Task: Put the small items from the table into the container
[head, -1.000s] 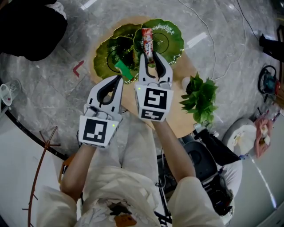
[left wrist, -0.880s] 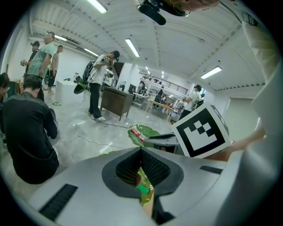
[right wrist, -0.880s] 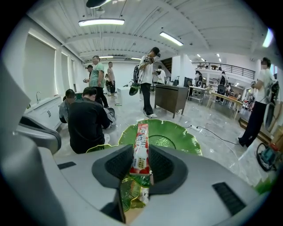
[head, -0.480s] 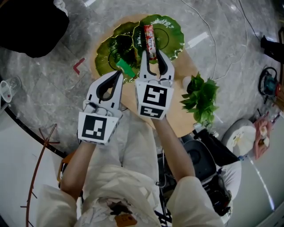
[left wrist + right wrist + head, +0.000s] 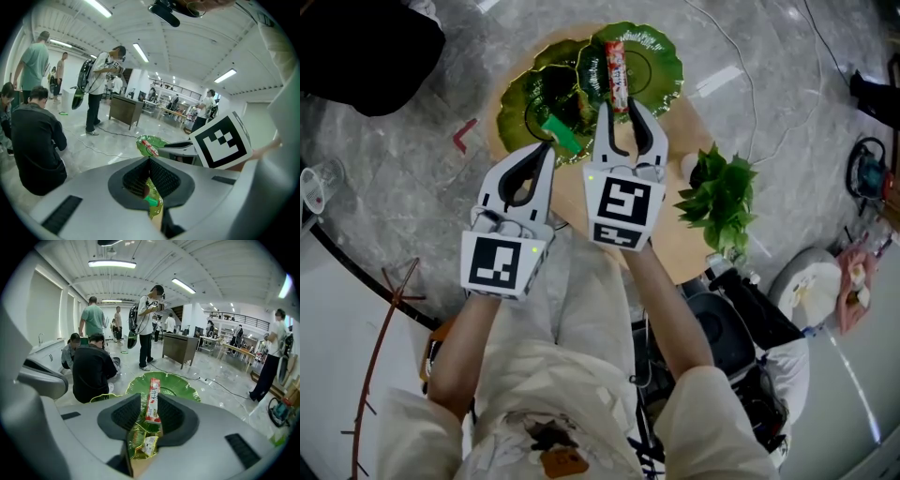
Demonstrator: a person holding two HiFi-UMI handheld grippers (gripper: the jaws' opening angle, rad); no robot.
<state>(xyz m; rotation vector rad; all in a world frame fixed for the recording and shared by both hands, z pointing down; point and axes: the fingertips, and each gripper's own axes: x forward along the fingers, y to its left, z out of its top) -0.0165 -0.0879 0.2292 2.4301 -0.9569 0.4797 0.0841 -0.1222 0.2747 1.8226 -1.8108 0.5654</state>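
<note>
A red snack packet (image 5: 618, 73) sticks out over the right leaf-shaped green dish (image 5: 661, 58), its near end between the pads of my right gripper (image 5: 625, 106). In the right gripper view the packet (image 5: 152, 399) stands between both pads of that gripper (image 5: 150, 405), over the dish (image 5: 183, 387). My left gripper (image 5: 547, 148) is shut with nothing in it, at the edge of the left green dish (image 5: 517, 111). A small green packet (image 5: 562, 134) lies just past its tips. It shows through the jaw opening (image 5: 151, 200) below the gripper's (image 5: 150, 160) tips.
The dishes stand on a round wooden table (image 5: 675, 253). A leafy green plant (image 5: 722, 199) stands at its right edge with a small white object (image 5: 688, 171) beside it. Several people (image 5: 38, 150) are on the floor around. A cable (image 5: 750, 75) runs across the floor.
The whole scene sits slightly higher in the head view. Both grippers and the packets keep their places relative to the dishes.
</note>
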